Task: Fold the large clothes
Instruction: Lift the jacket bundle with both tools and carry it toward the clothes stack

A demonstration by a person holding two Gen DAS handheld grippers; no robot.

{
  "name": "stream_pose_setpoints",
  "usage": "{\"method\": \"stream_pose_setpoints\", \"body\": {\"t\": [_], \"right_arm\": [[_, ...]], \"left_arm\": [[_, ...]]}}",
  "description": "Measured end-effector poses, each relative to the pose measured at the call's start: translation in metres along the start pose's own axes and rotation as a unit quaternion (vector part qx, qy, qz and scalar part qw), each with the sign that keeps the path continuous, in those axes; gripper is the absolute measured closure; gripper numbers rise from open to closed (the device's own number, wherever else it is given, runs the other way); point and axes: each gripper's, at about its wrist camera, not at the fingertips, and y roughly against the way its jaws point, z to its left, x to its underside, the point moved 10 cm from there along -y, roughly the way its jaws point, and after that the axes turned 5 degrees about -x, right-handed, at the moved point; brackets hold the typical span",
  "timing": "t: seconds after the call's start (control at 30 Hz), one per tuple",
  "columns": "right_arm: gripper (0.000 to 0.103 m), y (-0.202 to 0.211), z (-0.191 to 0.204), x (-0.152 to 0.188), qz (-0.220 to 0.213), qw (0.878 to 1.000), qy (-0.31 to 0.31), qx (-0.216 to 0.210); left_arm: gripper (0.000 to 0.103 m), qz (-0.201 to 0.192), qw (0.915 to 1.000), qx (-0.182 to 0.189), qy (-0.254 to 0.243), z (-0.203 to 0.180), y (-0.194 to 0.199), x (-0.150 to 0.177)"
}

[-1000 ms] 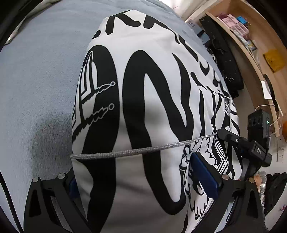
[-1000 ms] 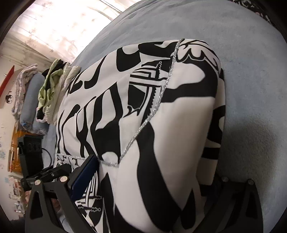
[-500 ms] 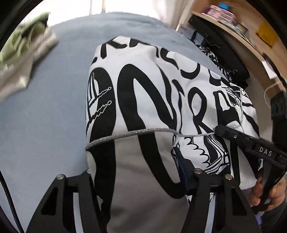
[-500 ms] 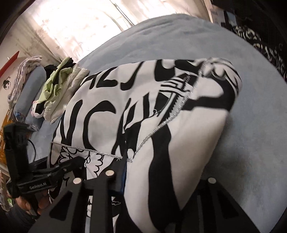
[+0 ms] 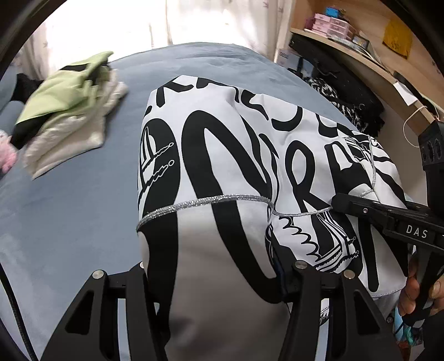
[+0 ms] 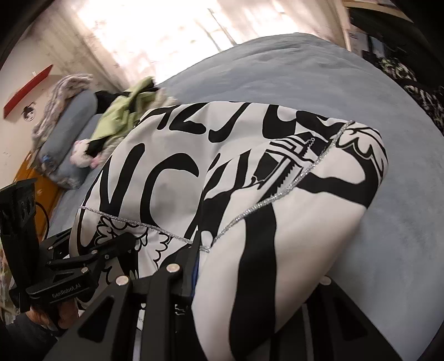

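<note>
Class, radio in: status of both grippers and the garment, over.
Left gripper, right gripper shut on black-and-white printed garment. Near edge off the blue bed. Clothes pile beyond, clear.

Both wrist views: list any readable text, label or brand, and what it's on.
"DAS": white label on the right gripper, left wrist view.
"GenRobot.AI": white print on the left gripper, right wrist view.
Black-and-white garment: huge black lettering, folded and cut off, no whole word readable.
Boxes on the shelf: print too small to read.

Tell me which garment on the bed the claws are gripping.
The black-and-white printed garment with silver trim: both claws pinch its near edge. The green and cream pile lies apart, untouched.
</note>
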Motion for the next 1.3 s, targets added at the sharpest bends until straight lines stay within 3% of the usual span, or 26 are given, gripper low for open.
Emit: {"method": "stream_pose_setpoints", "body": {"t": [0.13, 0.43, 0.67, 0.87, 1.0, 1.3], "right_arm": [[0.077, -0.003, 0.045, 0.002, 0.007, 0.999, 0.024, -0.020], [0.077, -0.032, 0.161, -0.007, 0.021, 0.995, 0.074, -0.069], [0.077, -0.062, 0.237, -0.038, 0.030, 0.989, 0.096, -0.106], [0.077, -0.091, 0.284, -0.100, 0.018, 0.985, 0.115, -0.125], [0.077, -0.109, 0.297, -0.155, -0.002, 0.984, 0.116, -0.136], [0.077, -0.174, 0.306, -0.294, -0.061, 0.981, 0.104, -0.150]], "left_arm": [[0.050, -0.003, 0.9999, -0.005, 0.012, 0.014, -0.005, -0.001], [0.050, -0.016, 0.9977, -0.040, 0.053, 0.128, 0.053, 0.009], [0.050, -0.025, 0.9948, -0.059, 0.079, 0.206, 0.077, -0.015], [0.050, -0.045, 0.9925, -0.077, 0.085, 0.271, 0.084, -0.070], [0.050, -0.069, 0.9906, -0.084, 0.083, 0.314, 0.078, -0.130], [0.049, -0.119, 0.9867, -0.089, 0.066, 0.385, 0.019, -0.269]]}}
